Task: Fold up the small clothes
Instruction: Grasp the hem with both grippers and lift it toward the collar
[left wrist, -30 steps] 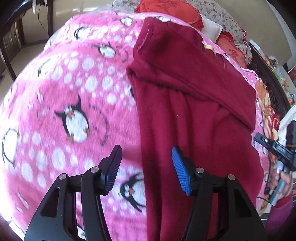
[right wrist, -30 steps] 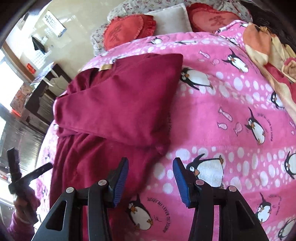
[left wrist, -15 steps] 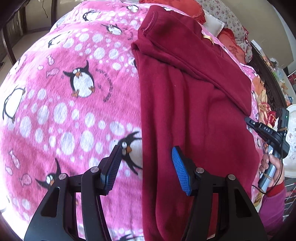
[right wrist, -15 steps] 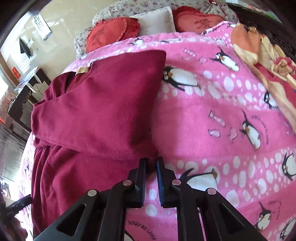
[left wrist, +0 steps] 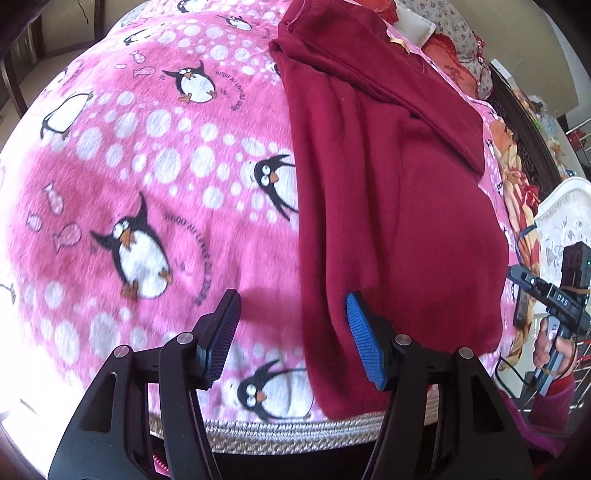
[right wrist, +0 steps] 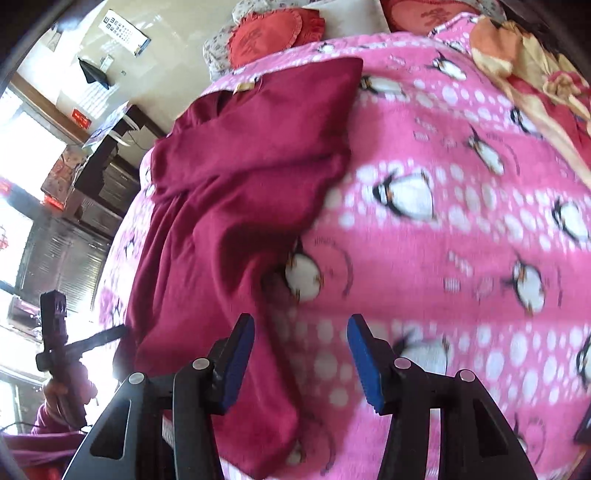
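Observation:
A maroon fleece garment lies lengthwise on the pink penguin blanket, with one side folded over as a flap. My left gripper hangs above the garment's left edge near the hem. Its jaws are opening; the edge lies under the gap and the pads do not touch it. My right gripper is over the opposite edge near the hem. Its jaws are opening too, and cloth lies below them ungripped. Each gripper shows in the other's view: the right gripper and the left gripper, each in a hand.
Red heart cushions and a floral pillow lie at the head of the bed. An orange floral quilt is bunched at the far right. The bed's woven trim marks the near edge. Dark furniture stands to the left.
Both grippers drew back along the garment toward the bed's near edge. The right gripper shut at the flap's corner half a second ago and now stands open again.

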`<state>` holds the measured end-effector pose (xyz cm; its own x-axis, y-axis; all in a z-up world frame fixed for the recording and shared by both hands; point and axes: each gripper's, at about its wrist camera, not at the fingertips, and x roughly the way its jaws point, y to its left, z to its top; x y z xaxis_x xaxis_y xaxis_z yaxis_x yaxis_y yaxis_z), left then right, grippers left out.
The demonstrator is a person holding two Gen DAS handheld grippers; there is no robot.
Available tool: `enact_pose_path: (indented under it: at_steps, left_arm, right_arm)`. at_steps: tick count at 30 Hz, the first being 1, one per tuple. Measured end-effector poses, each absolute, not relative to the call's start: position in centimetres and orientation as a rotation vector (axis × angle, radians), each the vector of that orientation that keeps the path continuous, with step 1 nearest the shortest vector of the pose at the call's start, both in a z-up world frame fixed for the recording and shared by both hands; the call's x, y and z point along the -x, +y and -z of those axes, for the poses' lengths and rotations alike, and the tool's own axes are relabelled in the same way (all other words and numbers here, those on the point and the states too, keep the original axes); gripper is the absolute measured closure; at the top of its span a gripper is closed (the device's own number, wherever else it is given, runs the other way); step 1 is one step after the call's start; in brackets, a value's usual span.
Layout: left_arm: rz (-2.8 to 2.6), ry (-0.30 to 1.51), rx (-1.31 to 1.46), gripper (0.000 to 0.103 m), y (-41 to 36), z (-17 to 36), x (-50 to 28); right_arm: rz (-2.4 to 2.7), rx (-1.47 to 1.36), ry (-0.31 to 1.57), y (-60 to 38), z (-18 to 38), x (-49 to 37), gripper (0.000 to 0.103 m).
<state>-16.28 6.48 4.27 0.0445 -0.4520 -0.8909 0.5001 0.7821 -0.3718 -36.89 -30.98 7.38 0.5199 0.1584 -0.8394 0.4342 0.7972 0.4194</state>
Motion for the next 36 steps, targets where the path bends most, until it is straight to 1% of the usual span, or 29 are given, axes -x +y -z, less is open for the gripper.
enact_pose_path:
  at_steps: [7, 13, 21, 28, 29, 30, 31, 32, 33, 36]
  left_arm:
    - [0.700, 1.335, -0.059, 0.044, 8.2, -4.5, 17.4]
    - [0.675, 1.361, -0.057, 0.044, 9.7, -4.2, 18.1]
    - [0.733, 1.357, -0.200, 0.044, 5.4, -3.4, 20.4]
    - [0.773, 1.356, -0.178, 0.044, 3.1, -3.1, 20.1]
    - [0.776, 1.357, -0.170, 0.045, 3.0, -3.1, 20.0]
    - [0.780, 1.356, -0.158, 0.048, 3.0, -3.1, 19.8]
    - [0.784, 1.354, -0.150, 0.061, 2.8, -3.1, 19.7]
    - [0.788, 1.352, -0.142, 0.083, 2.6, -3.1, 19.6]
    - [0.793, 1.364, -0.128, 0.092, 2.6, -2.8, 19.3]
    - [0.811, 1.390, -0.075, 0.096, 3.2, -2.5, 18.7]
  right_arm:
    - [0.188, -0.723, 1.044, -29.5, -5.5, 39.1, 0.053]
    - [0.178, -0.728, 1.029, -29.1, -5.5, 39.6, 0.053]
    - [0.160, -0.699, 1.028, -28.5, -5.5, 38.0, 0.053]
    - [0.170, -0.730, 1.026, -28.6, -4.4, 38.1, 0.053]
    - [0.173, -0.733, 1.021, -28.5, -4.3, 38.2, 0.053]
    - [0.173, -0.732, 1.018, -28.5, -4.4, 38.2, 0.053]
    - [0.173, -0.725, 1.015, -28.4, -4.4, 38.2, 0.053]
    - [0.173, -0.717, 1.013, -28.3, -4.5, 38.1, 0.053]
    - [0.174, -0.708, 1.010, -28.2, -4.5, 38.1, 0.053]
    - [0.178, -0.692, 1.007, -28.0, -4.5, 38.1, 0.053]
